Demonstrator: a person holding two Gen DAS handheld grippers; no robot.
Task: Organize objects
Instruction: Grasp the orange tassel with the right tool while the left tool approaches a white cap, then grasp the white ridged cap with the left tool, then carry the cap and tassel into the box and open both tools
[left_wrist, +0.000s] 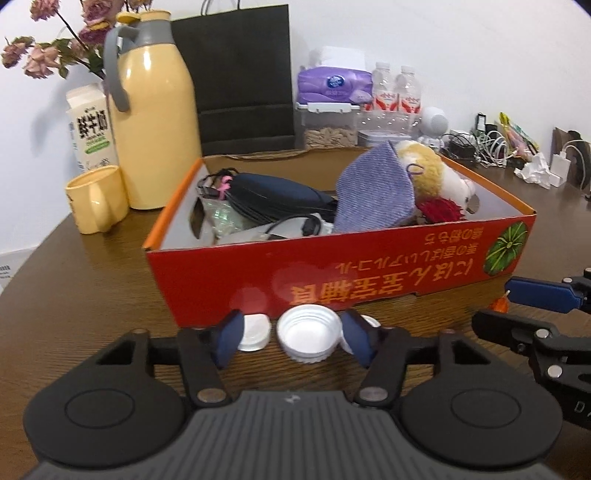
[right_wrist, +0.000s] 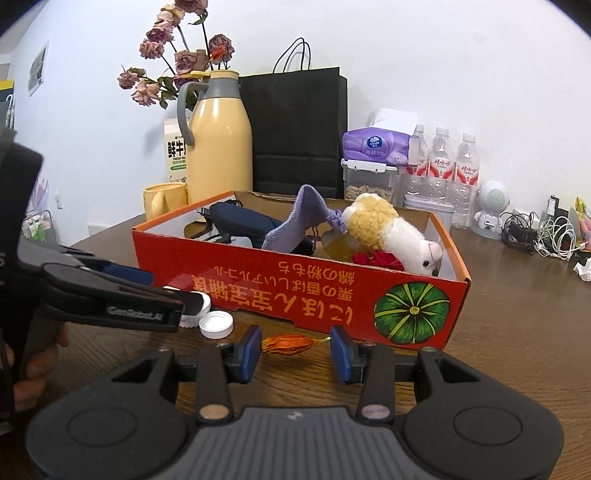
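Picking up small bits from the brown wooden tabletop and putting them in the red cardboard box looks like the step in hand. Low in the middle of the left wrist view, the left gripper has its jaws around a white plastic bottle cap lying open side up, just in front of the box; the jaws are partly open, and the pads sit close beside the cap, though I cannot tell if they press it yet. Two more white caps lie right beside it. In the right wrist view, the right gripper hangs with jaws partly open and empty, a dried orange flower bud lying between them on the tabletop. Next, I think the left jaws need to squeeze the cap gently, lift, and carry it over the box wall.
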